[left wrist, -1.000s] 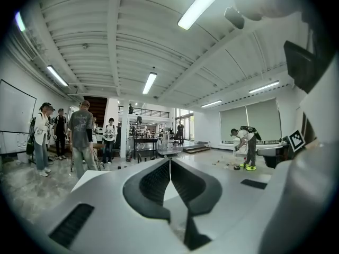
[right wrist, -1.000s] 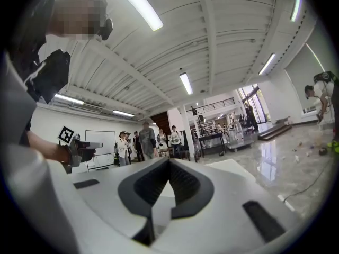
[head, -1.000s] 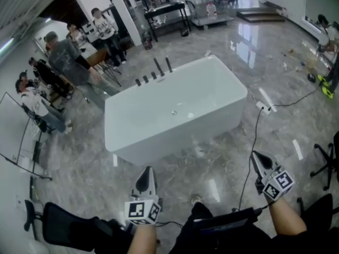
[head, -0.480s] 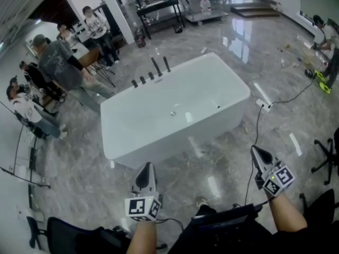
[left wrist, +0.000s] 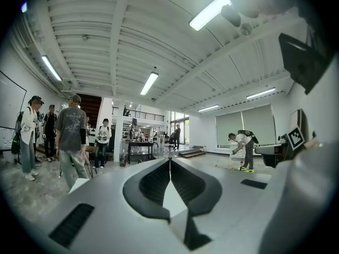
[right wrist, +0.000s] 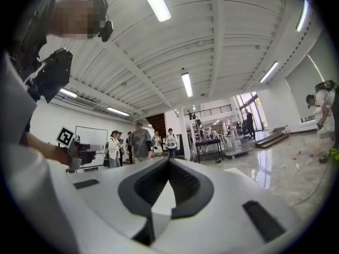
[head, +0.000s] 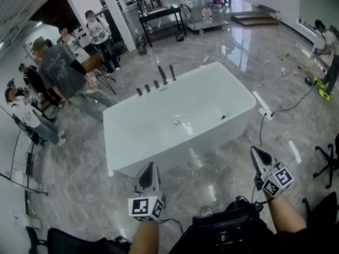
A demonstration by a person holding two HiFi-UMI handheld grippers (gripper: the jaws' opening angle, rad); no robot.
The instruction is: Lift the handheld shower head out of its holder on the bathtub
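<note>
The white bathtub (head: 201,142) stands on the marble floor ahead of me in the head view. A row of dark fixtures (head: 155,83) rises from its far rim. The two tallest (head: 167,73) stand at the right end of the row. I cannot tell which one is the handheld shower head. My left gripper (head: 150,166) is shut and empty, short of the tub's near wall. My right gripper (head: 255,152) is also shut and empty, off the tub's near right corner. In the gripper views the left gripper (left wrist: 170,160) and the right gripper (right wrist: 169,160) point level across the room.
Several people (head: 58,67) stand and sit left of the tub. A black table (head: 161,15) is behind it. A cable (head: 260,128) and power strip (head: 263,106) lie on the floor at the tub's right. An office chair (head: 328,163) stands at the far right.
Both grippers have moved forward toward the bathtub, which now sits nearer and larger in the head view. Their jaws stay shut.
</note>
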